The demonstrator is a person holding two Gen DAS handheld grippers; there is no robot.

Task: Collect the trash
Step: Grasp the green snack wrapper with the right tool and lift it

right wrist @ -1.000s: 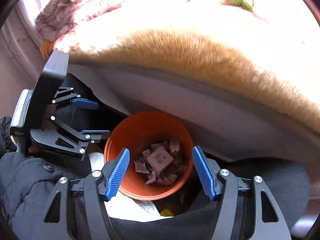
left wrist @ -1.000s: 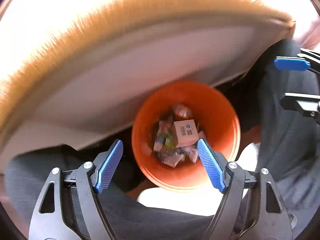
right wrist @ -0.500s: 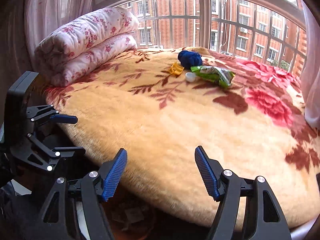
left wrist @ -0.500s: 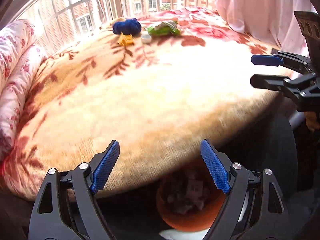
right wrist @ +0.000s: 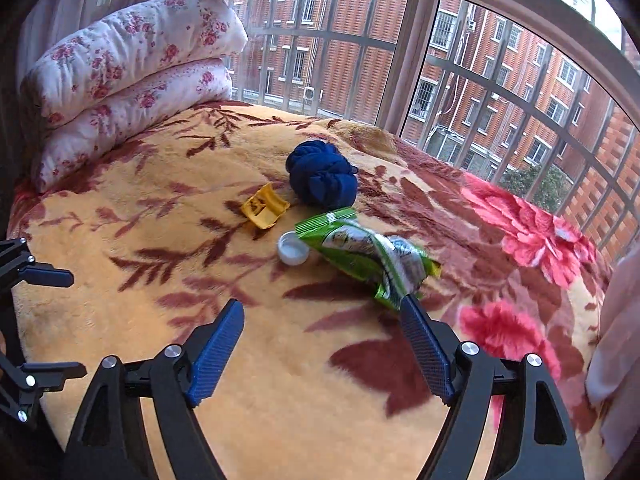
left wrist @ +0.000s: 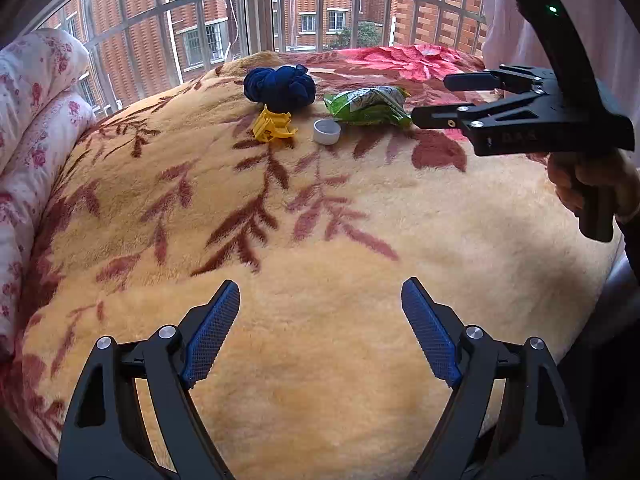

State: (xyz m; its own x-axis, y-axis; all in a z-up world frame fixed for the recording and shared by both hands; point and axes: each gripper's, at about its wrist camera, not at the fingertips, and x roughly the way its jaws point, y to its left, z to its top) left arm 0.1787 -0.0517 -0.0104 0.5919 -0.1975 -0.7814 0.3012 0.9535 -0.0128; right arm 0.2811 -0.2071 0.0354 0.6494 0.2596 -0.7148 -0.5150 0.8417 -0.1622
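On the flowered yellow blanket (left wrist: 320, 240) lie a green snack bag (left wrist: 368, 106) (right wrist: 368, 256), a white bottle cap (left wrist: 327, 131) (right wrist: 293, 249), a crumpled yellow plastic piece (left wrist: 273, 125) (right wrist: 264, 207) and a dark blue cloth ball (left wrist: 280, 84) (right wrist: 322, 176). My left gripper (left wrist: 320, 332) is open and empty over the near part of the bed. My right gripper (right wrist: 322, 344) is open and empty, just short of the green bag; it also shows in the left wrist view (left wrist: 430, 98), beside the bag.
Folded flowered quilts (right wrist: 128, 72) are stacked at the left end of the bed. A barred window (right wrist: 440, 60) runs behind the bed. A pale curtain (left wrist: 560, 8) hangs at the right. The left gripper's fingers (right wrist: 44, 276) show at the left edge of the right wrist view.
Both grippers have swung up from the orange trash bin below the bed edge to the bed top. The right gripper has moved forward toward the green bag. The bin is out of view.
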